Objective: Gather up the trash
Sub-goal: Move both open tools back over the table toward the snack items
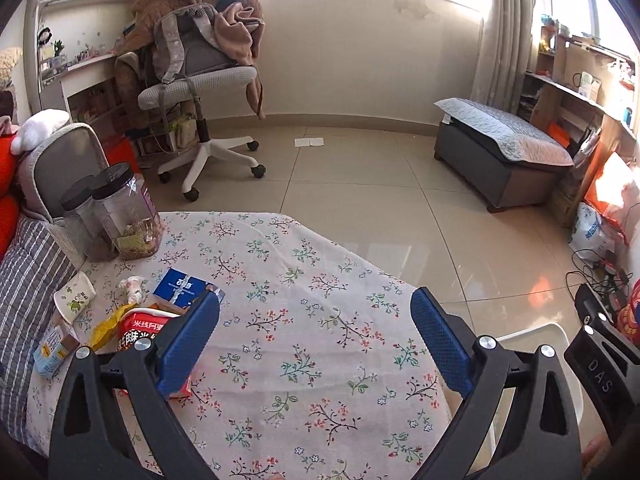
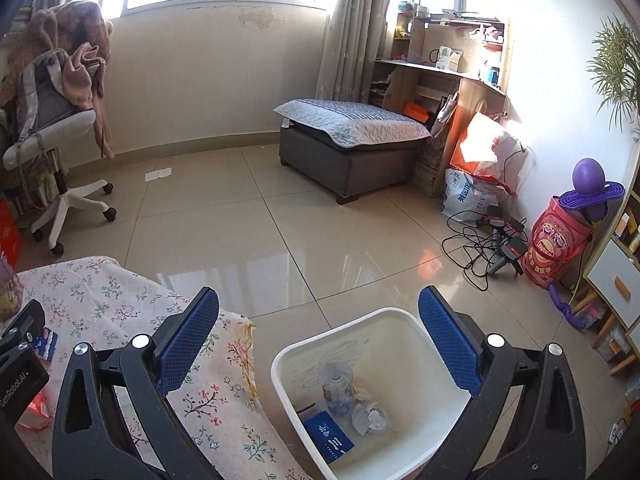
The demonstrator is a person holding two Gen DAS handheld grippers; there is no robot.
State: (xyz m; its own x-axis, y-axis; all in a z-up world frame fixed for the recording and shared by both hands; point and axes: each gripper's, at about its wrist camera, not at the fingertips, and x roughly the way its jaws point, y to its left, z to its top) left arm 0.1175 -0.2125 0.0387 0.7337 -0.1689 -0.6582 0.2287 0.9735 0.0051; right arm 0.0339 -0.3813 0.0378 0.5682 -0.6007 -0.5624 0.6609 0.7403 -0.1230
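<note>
My left gripper (image 1: 316, 336) is open and empty above the floral tablecloth (image 1: 304, 280). Trash lies at the table's left: a red noodle packet (image 1: 138, 332) under my left finger, a blue box (image 1: 182, 286), a yellow wrapper (image 1: 106, 324), a crumpled tissue (image 1: 132, 286), a paper cup (image 1: 74, 296) on its side and a small carton (image 1: 50, 350). My right gripper (image 2: 320, 332) is open and empty above a white bin (image 2: 384, 320) on the floor. The bin holds a plastic bottle (image 2: 338, 388), crumpled paper (image 2: 370, 418) and a blue box (image 2: 330, 436).
Two clear jars (image 1: 128, 216) stand at the table's far left corner. A grey office chair (image 1: 200, 84) piled with clothes, a grey ottoman (image 2: 352, 140), a paper scrap on the floor (image 1: 309, 142), cables (image 2: 480, 240) and a red drum (image 2: 556, 248) are around the tiled floor.
</note>
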